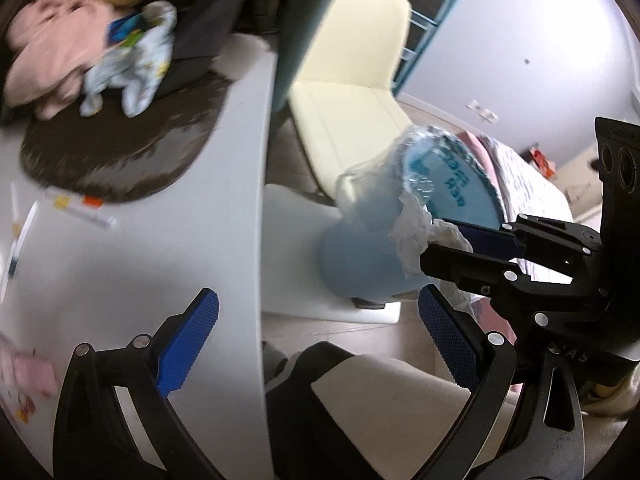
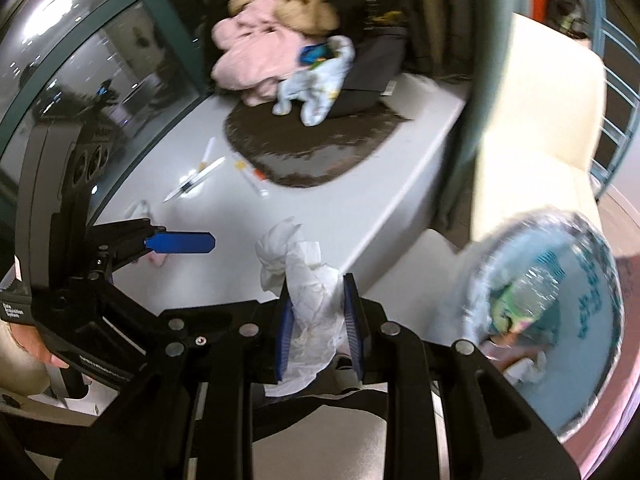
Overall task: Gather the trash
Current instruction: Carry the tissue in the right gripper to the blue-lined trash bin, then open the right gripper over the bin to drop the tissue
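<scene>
Already clamped on the crumpled tissue (image 2: pixel 308 304), the right gripper (image 2: pixel 316 320) is the nearer one to the lined blue bin (image 2: pixel 560 320) just rightward, while the left gripper (image 1: pixel 320 344) gapes empty.

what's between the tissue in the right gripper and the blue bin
Nothing visible. The tissue in the right gripper has open air to the blue bin, whose mouth faces it.
</scene>
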